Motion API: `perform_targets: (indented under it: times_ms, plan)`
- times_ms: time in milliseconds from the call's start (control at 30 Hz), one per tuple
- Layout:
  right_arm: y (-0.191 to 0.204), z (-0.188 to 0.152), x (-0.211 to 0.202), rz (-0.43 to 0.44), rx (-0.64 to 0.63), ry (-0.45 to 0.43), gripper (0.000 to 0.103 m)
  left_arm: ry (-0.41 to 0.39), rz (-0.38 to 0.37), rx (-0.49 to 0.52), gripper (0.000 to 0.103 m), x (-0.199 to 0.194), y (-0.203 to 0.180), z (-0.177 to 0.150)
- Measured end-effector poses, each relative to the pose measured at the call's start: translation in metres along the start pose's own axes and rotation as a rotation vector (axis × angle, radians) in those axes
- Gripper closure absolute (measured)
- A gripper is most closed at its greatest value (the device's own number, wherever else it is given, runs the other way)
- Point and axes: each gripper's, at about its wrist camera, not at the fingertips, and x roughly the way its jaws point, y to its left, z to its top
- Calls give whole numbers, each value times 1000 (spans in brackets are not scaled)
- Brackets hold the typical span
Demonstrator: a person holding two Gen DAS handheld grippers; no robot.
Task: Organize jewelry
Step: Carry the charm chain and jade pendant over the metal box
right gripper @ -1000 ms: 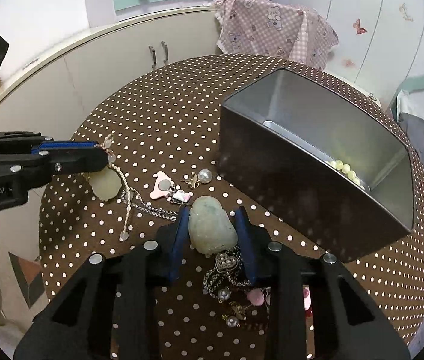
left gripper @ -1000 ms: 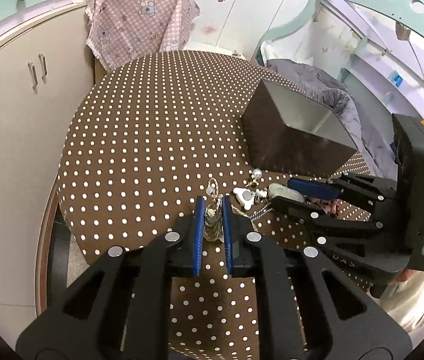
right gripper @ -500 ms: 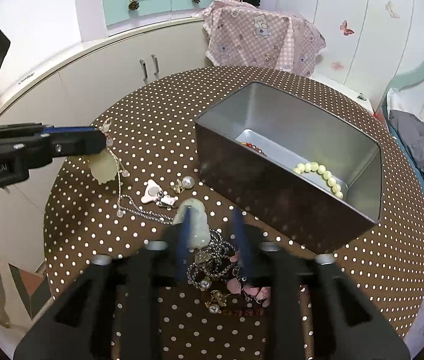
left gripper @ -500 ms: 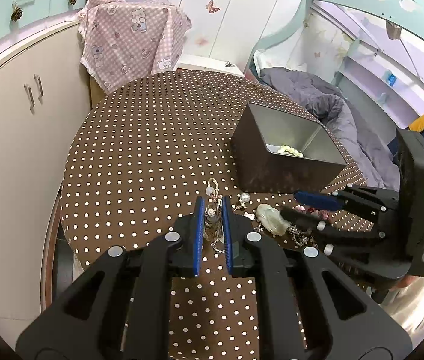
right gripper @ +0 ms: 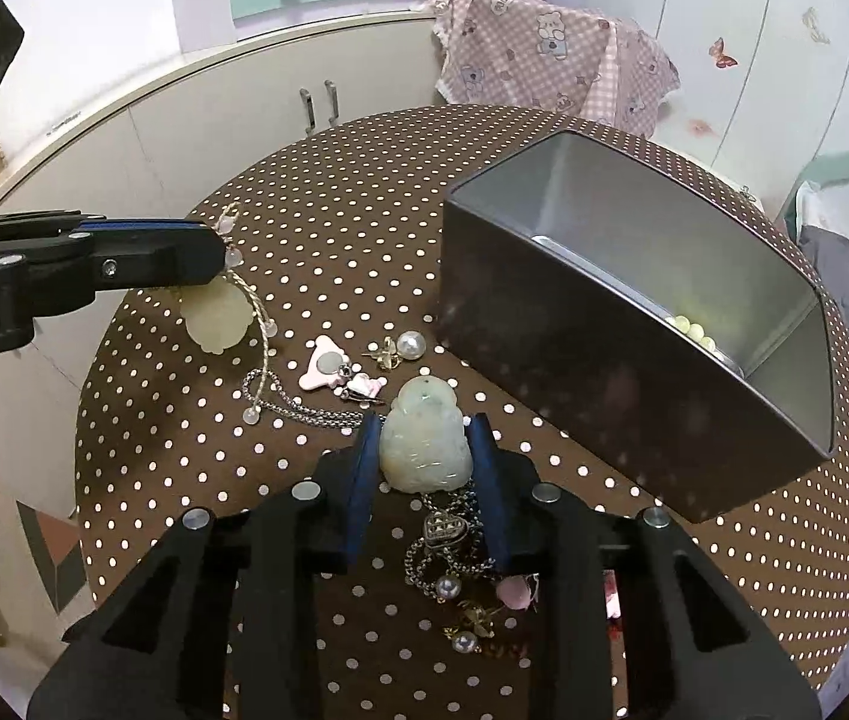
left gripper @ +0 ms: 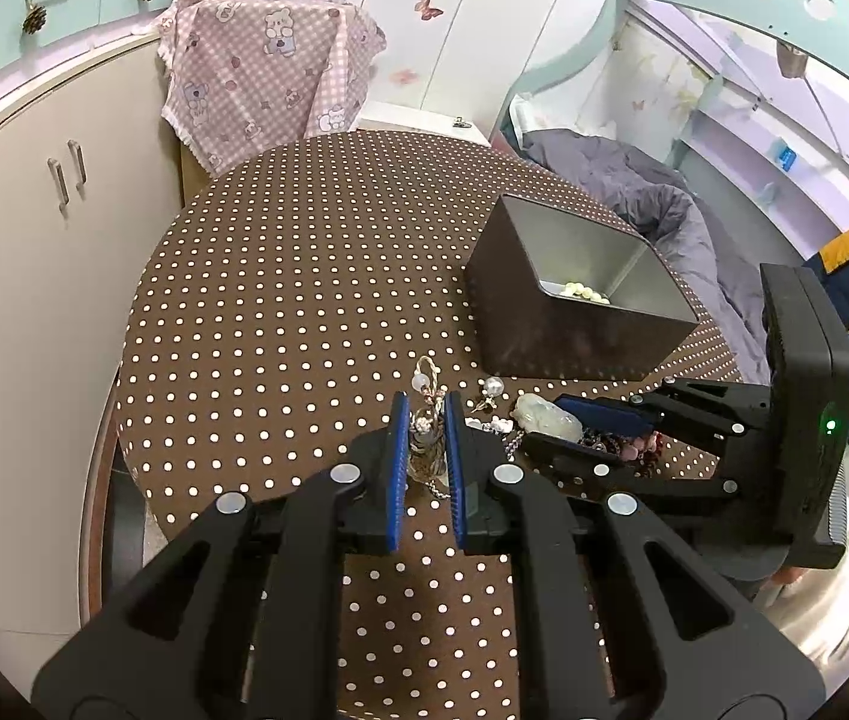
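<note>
Right tongs [right gripper: 424,468] just closed onto jade pendant [right gripper: 424,444], low over dotted surface [right gripper: 334,210], beside metal box [right gripper: 634,324]. Left tongs [left gripper: 422,438] clamped on corded pendant [right gripper: 217,318]. Jade to be raised slowly so attached chain [right gripper: 442,546] is freed from heap. Box floor mostly hidden; chain ends unclear.

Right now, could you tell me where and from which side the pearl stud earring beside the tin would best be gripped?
Grip the round pearl of the pearl stud earring itself, coming from above with a finger on either side. It stands proud of the tablecloth, while its gold part lies flat and thin. I would approach from the side away from the tin.
</note>
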Motion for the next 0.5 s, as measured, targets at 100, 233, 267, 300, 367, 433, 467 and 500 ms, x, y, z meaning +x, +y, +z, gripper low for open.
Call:
perform_targets:
  times_ms: [100, 233, 267, 300, 367, 433, 467, 500]
  plan:
    - [-4, 1, -7, 11, 20, -14, 75, -2, 0, 2, 91, 0, -2, 0]
    - [-7, 1, -18, 3, 37, -37, 76, -12, -7, 15, 91, -2, -7, 4]
    - [-7, 2, -19, 3, 41, -41, 76, -16, -7, 20, 91, -3, -8, 5]
    - [-8, 2, -21, 2, 45, -46, 76, -19, -9, 24, 91, -3, -9, 5]
    - [-11, 2, -27, -2, 55, -58, 76, -27, -13, 32, 91, -5, -12, 9]
    - [-13, 3, -32, -8, 64, -70, 76, -36, -16, 39, 91, -7, -16, 12]
    - [-15, 3, -35, -12, 68, -77, 76, -40, -18, 43, 91, -7, -16, 14]
    - [-17, 3, -38, -15, 72, -84, 76, -48, -22, 50, 91, -9, -19, 17]
